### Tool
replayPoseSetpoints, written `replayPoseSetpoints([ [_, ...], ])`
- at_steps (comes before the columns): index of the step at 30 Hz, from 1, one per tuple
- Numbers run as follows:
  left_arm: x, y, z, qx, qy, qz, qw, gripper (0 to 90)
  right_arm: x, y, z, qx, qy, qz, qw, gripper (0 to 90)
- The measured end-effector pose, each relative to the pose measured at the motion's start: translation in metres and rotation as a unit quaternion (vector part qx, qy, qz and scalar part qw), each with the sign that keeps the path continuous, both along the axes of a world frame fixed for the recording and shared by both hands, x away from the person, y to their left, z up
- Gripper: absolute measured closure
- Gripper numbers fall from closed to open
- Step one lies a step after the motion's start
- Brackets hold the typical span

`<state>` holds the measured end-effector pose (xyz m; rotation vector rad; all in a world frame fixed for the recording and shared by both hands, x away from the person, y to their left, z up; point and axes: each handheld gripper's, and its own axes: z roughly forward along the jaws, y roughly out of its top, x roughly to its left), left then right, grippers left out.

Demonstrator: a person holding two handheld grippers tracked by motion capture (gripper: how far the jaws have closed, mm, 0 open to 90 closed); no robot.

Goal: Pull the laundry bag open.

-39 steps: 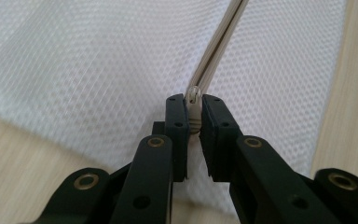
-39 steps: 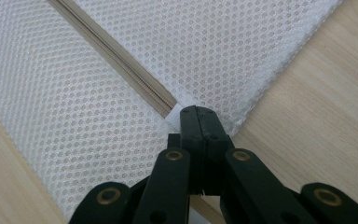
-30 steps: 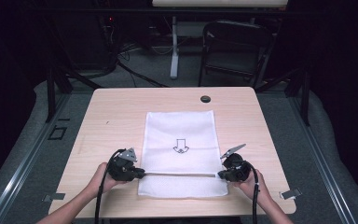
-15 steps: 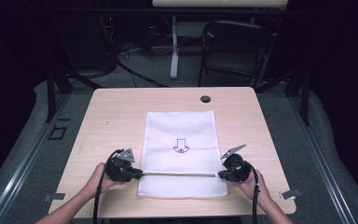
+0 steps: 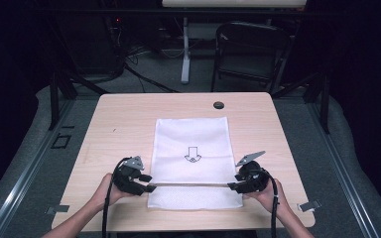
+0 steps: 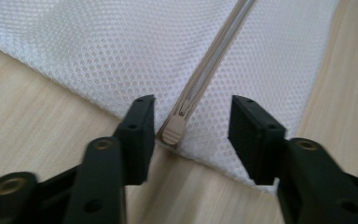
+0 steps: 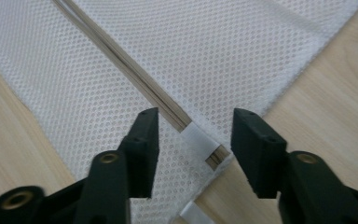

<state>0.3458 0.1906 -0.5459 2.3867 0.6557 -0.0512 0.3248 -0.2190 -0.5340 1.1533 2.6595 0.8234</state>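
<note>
Lying near the desk's (image 5: pixel 129 114) near edge, the white mesh bag (image 5: pixel 193 144) has a zipper (image 5: pixel 188 184) spanning between both claws. The left claw (image 6: pixel 191 128) has just spread, baring the beige zipper pull (image 6: pixel 173 129); the right claw (image 7: pixel 193 135) has likewise just opened around the zipper's end tab (image 7: pixel 199 139). Farther up, a downward arrow (image 5: pixel 192 154) is printed.

The zipper pull (image 6: pixel 173 130) of the mesh bag (image 6: pixel 121 51) is seen untouched between the just-opened fingers (image 6: pixel 142 123).
</note>
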Motion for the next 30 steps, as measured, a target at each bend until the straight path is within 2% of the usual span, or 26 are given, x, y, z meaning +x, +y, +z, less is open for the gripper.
replayPoseSetpoints([
  [3,-0.002,0.000,0.008,0.002,-0.007,0.020,0.9998,37.6,-0.002,-0.006,0.007,-0.002,-0.006,-0.012,0.9999,37.5],
  [4,-0.003,0.000,0.012,0.008,-0.014,0.033,0.9993,33.4,-0.002,-0.009,0.009,0.005,-0.007,-0.015,0.9998,32.2],
  [6,-0.004,0.003,0.018,0.003,-0.012,0.054,0.9985,23.6,-0.004,-0.014,0.014,-0.001,-0.010,-0.026,0.9996,24.2],
  [7,-0.005,0.005,0.021,0.001,-0.013,0.070,0.9975,17.5,-0.005,-0.017,0.017,0.000,-0.013,-0.032,0.9994,17.4],
  [10,-0.011,0.013,0.028,0.004,-0.025,0.100,0.9947,13.8,-0.008,-0.030,0.023,-0.003,-0.018,-0.050,0.9986,12.3],
  [13,-0.015,0.022,0.030,0.015,-0.023,0.132,0.9908,9.9,-0.010,-0.044,0.027,-0.003,-0.013,-0.069,0.9976,4.4],
  [16,-0.019,0.030,0.032,0.030,-0.030,0.166,0.9853,5.9,-0.012,-0.054,0.027,-0.012,-0.015,-0.087,0.9961,0.0],
  [18,-0.022,0.036,0.034,0.021,-0.032,0.187,0.9817,4.4,-0.014,-0.060,0.027,-0.014,-0.013,-0.096,0.9952,0.0],
  [21,-0.025,0.046,0.041,0.018,-0.037,0.204,0.9780,3.0,-0.017,-0.069,0.026,-0.019,-0.018,-0.110,0.9936,0.0],
  [23,-0.027,0.051,0.043,0.013,-0.046,0.222,0.9738,1.8,-0.019,-0.074,0.024,-0.023,-0.019,-0.113,0.9931,0.0],
  [26,-0.028,0.060,0.041,0.015,-0.042,0.238,0.9703,0.1,-0.017,-0.077,0.020,-0.035,-0.020,-0.119,0.9921,0.0],
  [27,-0.028,0.062,0.039,0.014,-0.036,0.243,0.9692,0.2,-0.017,-0.078,0.019,-0.037,-0.019,-0.117,0.9923,0.0],
  [28,-0.027,0.064,0.037,0.013,-0.035,0.251,0.9672,0.1,-0.016,-0.080,0.017,-0.038,-0.016,-0.114,0.9927,0.0],
  [30,-0.024,0.067,0.032,0.016,-0.029,0.260,0.9652,0.1,-0.015,-0.082,0.015,-0.039,-0.013,-0.114,0.9926,0.0],
])
